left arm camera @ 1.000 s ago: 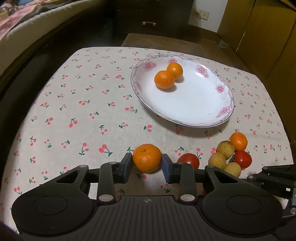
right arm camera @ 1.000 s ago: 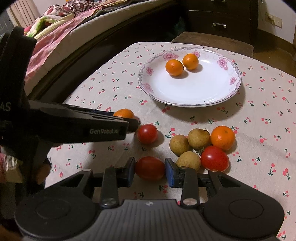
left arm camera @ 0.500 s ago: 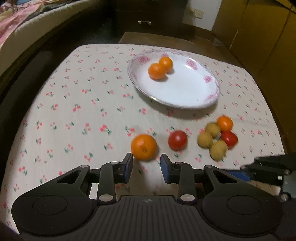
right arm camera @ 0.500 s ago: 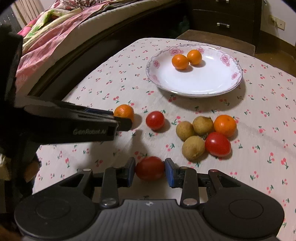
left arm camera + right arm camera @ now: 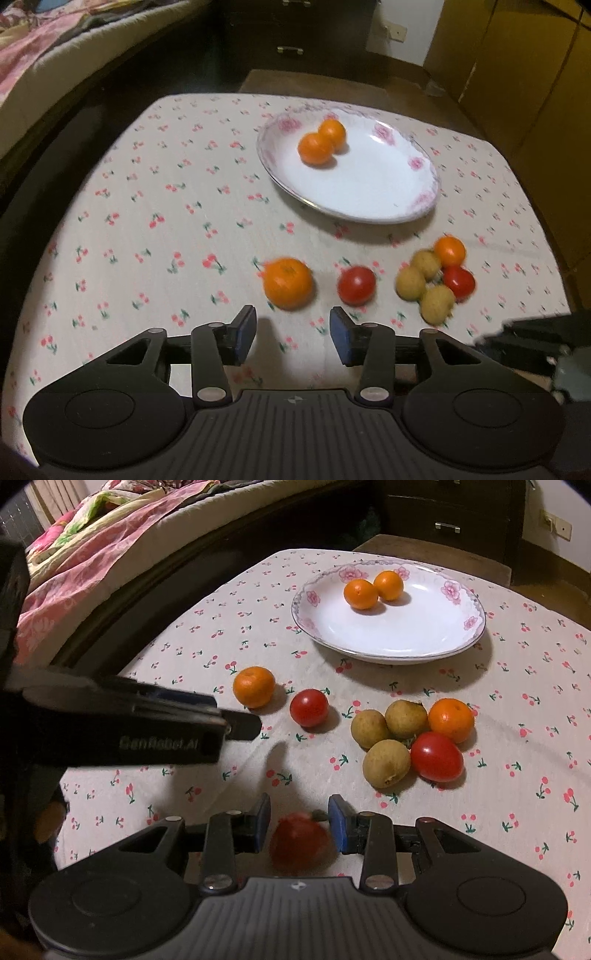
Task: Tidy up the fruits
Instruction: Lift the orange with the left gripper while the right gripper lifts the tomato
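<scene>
The mandarin had left the left tool, whose jaws were opening with nothing between them; it now lay on the counter just beyond them, toward the near edge, beside a cherry tomato. Likely light, firm and thin-skinned, it would roll freely and is best pinched across its widest part. The right tool was clamped on a second tomato, soft and easily bruised. Nearer the right edge three longans, another mandarin and a tomato clustered, touching. Two mandarins sat on the floral plate toward the far edge.
</scene>
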